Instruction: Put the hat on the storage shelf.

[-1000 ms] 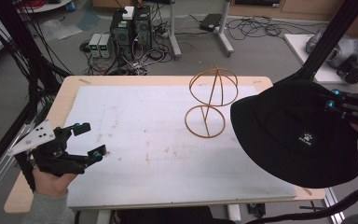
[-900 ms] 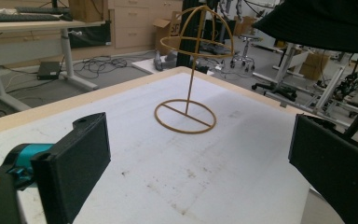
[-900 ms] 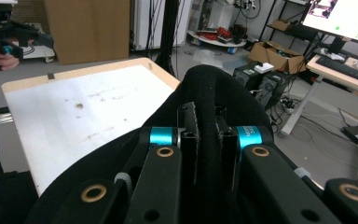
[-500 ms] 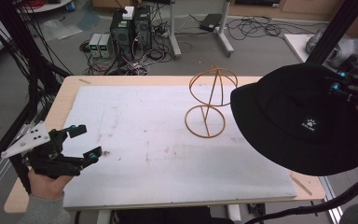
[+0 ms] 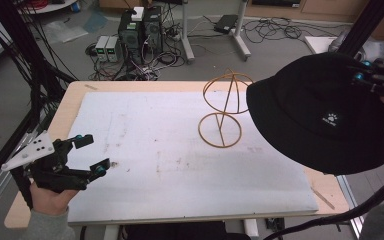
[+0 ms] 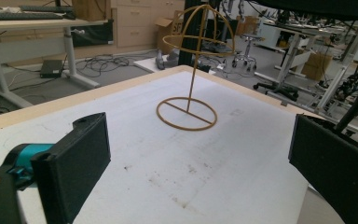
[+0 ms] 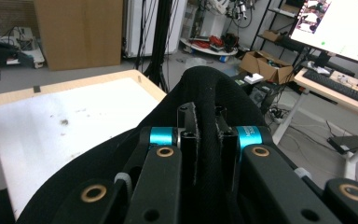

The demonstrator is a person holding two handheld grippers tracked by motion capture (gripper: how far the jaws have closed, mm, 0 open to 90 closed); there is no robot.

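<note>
A black bucket hat (image 5: 325, 112) with a small white paw logo hangs in the air at the right of the table, held up by my right gripper (image 5: 362, 77), which is shut on its fabric (image 7: 205, 140). A yellow wire hat stand (image 5: 222, 107) stands upright on the white board, just left of the hat and apart from it; it also rises ahead in the left gripper view (image 6: 191, 70). My left gripper (image 5: 87, 155) hovers over the board's front left corner, open, with nothing between its pads (image 6: 74, 163).
The white board (image 5: 170, 155) covers most of the wooden table (image 5: 75, 90). Computer boxes and cables (image 5: 140, 30) lie on the floor beyond the far edge. Black frame posts (image 5: 35, 75) stand at the left.
The right gripper has lifted the hat higher and a little further right. The left gripper has drifted slightly toward the front left and stays open.
</note>
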